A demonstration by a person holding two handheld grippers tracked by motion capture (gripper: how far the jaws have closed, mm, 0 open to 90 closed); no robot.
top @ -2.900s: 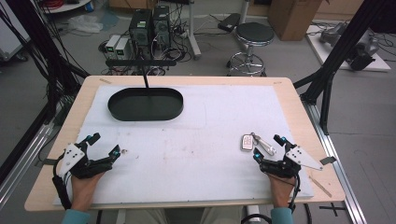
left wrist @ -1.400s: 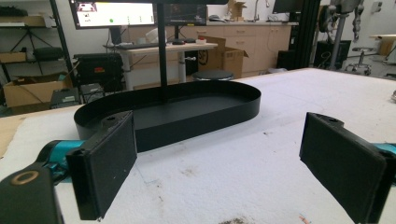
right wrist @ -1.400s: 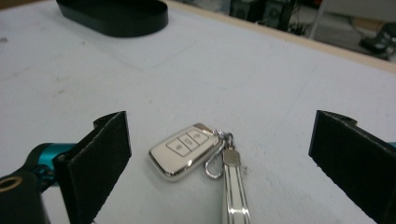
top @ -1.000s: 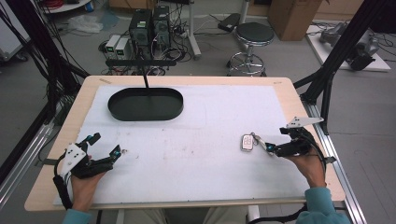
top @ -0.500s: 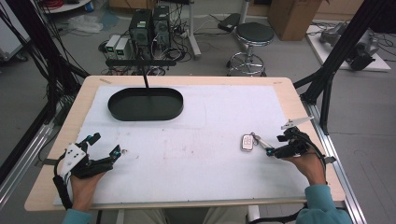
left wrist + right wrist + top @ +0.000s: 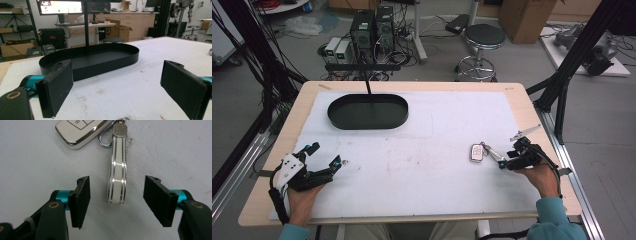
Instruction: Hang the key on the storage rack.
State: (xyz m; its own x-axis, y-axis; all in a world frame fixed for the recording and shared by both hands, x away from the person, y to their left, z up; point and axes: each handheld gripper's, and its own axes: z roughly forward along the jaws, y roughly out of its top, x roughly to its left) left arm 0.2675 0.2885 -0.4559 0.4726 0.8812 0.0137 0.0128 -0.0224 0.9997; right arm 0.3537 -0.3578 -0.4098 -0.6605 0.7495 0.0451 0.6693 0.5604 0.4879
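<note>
The key fob (image 6: pixel 82 130) lies on the white mat (image 6: pixel 422 150) near the table's right edge, its strap (image 6: pixel 117 173) now between the right gripper (image 6: pixel 116 200) pads, which have just been closing without touching it, so a pinch looks near, while the left gripper (image 6: pixel 117 92) rests spread wide

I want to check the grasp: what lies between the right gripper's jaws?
In the right gripper view, the key fob's strap lies between the closing jaws, untouched, on bare white table cover.
</note>
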